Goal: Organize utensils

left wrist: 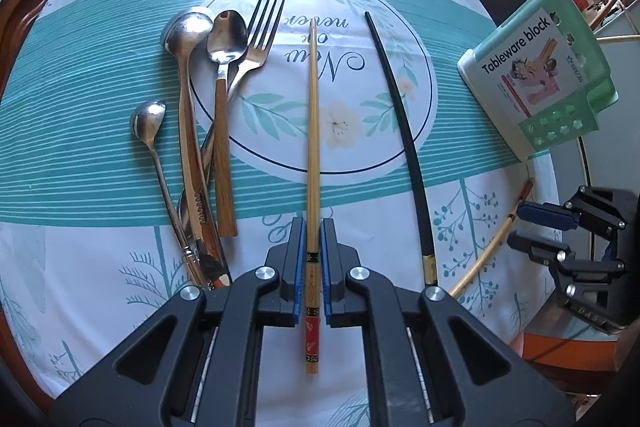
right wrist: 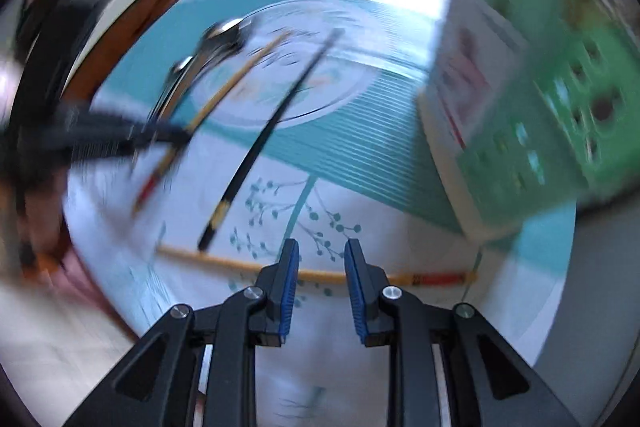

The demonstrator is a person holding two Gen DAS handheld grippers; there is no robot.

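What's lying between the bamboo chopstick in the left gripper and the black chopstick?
Nothing: between the bamboo chopstick and the black chopstick only bare tablecloth shows, in the left wrist view.

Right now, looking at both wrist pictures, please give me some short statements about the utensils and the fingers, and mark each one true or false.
1. The left gripper is shut on the bamboo chopstick. True.
2. The black chopstick is held by the right gripper. False: it lies free on the tablecloth, and the right fingers stand apart with nothing pressed between them.
3. The fork lies beside the spoons, left of the bamboo chopstick. True.
4. The green tableware block stands at the left side of the left wrist view. False: it is at the right side.
5. A second bamboo chopstick lies on the cloth near the right gripper. True.
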